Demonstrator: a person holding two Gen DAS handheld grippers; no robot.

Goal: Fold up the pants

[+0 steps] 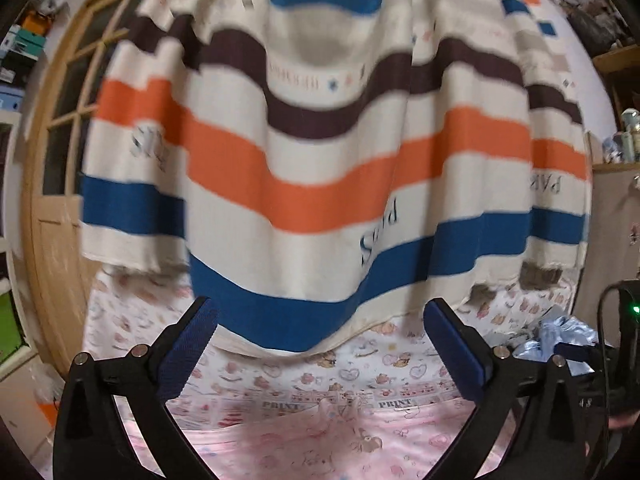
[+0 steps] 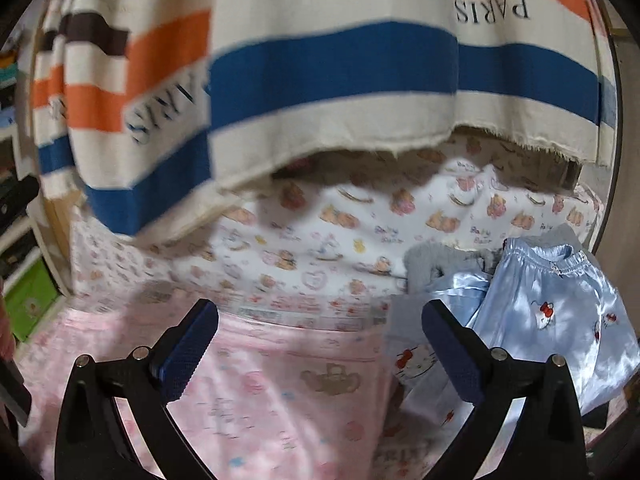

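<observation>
The left hand-held gripper (image 1: 320,344) points nearly level across the bed (image 1: 132,320), its blue-padded fingers (image 1: 188,356) spread as wide as they go with nothing between them. Under and just ahead of it lie the pink pants (image 1: 320,444), flat on the bed, their near-white printed band running across the gap between the fingers. Beyond the pants the bed's patterned sheet stays bare up to the striped curtain (image 1: 320,168), whose frayed lower hem hangs over the far side of the bed. Left of the curtain stands a wooden window frame (image 1: 60,160); right of the pants, a corner of the light blue satin garment (image 1: 560,340) shows at the edge of the view.

The right hand-held gripper (image 2: 320,344) tilts downward towards the bed (image 2: 120,264), jaws likewise fully apart and holding nothing. The pink pants (image 2: 280,392) fill the space below its left finger (image 2: 188,352) and the gap; their right edge ends roughly under the right finger (image 2: 452,352). Just right of the pants lies the light blue satin garment (image 2: 560,320), with an elastic waistband and small cat-face prints, part of it passing beneath the right finger. A grey piece of clothing (image 2: 432,268) sits crumpled just behind the satin one. Farther back, a pillow (image 2: 360,220) in bear print lies against the foot of the striped curtain (image 2: 320,72). Open sheet remains left of the pants, up to the bed's left edge.
</observation>
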